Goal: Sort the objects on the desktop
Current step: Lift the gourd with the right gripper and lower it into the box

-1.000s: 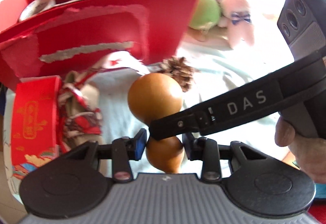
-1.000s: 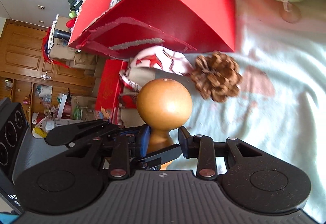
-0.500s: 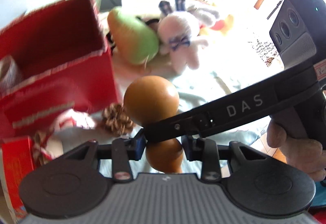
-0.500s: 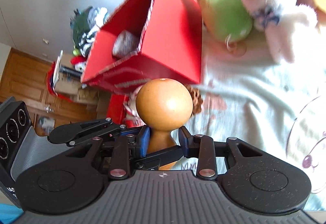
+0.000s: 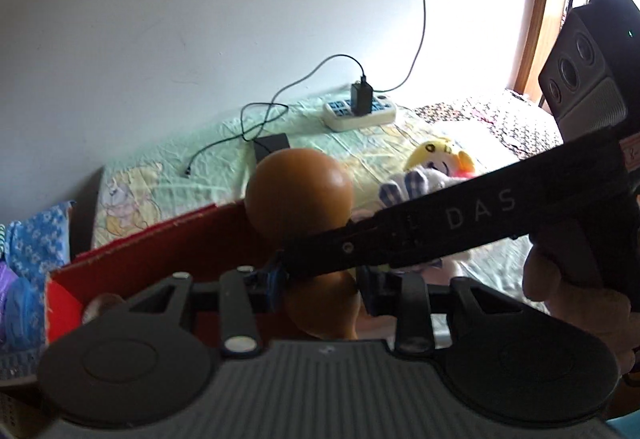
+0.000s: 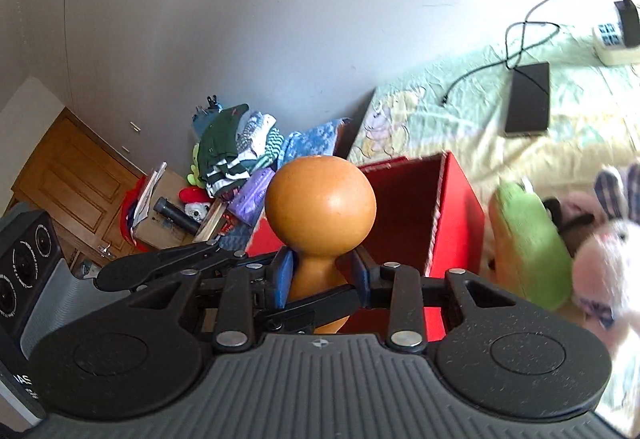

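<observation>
Both grippers have risen off the pale green bedsheet (image 6: 460,87). The left gripper (image 5: 320,279) and right gripper (image 6: 322,275) both clamp the smooth orange-brown gourd (image 6: 320,199), now carried above the open red cardboard box (image 6: 424,207), ready for dropping in.

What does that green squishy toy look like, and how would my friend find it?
Find the big red box on the bed. Just right of it, touching its side, lies the green plush toy, shaped like a fat pear. The fluffy pink-and-white bunny lies on its other side; only this toy is smooth and green.
</observation>
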`<control>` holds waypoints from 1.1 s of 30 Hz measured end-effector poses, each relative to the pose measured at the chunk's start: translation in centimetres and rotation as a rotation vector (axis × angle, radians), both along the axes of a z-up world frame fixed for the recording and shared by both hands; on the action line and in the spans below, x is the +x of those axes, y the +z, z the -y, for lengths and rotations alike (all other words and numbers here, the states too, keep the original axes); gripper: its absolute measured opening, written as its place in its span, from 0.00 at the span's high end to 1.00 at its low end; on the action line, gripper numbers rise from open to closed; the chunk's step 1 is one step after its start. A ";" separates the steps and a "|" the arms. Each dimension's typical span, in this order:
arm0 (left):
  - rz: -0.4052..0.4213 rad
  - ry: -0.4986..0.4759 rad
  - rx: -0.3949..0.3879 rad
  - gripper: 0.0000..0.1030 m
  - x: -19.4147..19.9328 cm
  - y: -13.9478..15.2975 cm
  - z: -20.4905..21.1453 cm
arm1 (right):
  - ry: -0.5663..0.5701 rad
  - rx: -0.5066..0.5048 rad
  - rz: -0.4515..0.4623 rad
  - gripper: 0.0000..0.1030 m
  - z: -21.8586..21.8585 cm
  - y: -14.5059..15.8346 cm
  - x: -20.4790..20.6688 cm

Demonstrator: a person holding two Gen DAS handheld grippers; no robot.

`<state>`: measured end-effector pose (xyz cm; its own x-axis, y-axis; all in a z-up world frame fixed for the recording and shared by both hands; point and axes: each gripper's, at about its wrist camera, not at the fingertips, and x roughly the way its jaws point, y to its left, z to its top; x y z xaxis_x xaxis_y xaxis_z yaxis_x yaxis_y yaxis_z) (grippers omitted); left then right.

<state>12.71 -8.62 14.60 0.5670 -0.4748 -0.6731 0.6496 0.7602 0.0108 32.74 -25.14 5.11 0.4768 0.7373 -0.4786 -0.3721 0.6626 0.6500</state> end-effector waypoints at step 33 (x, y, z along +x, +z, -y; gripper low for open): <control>-0.395 0.065 0.174 0.65 14.8 -12.8 -6.4 | -0.031 -0.285 -0.356 0.66 -11.0 -10.1 9.3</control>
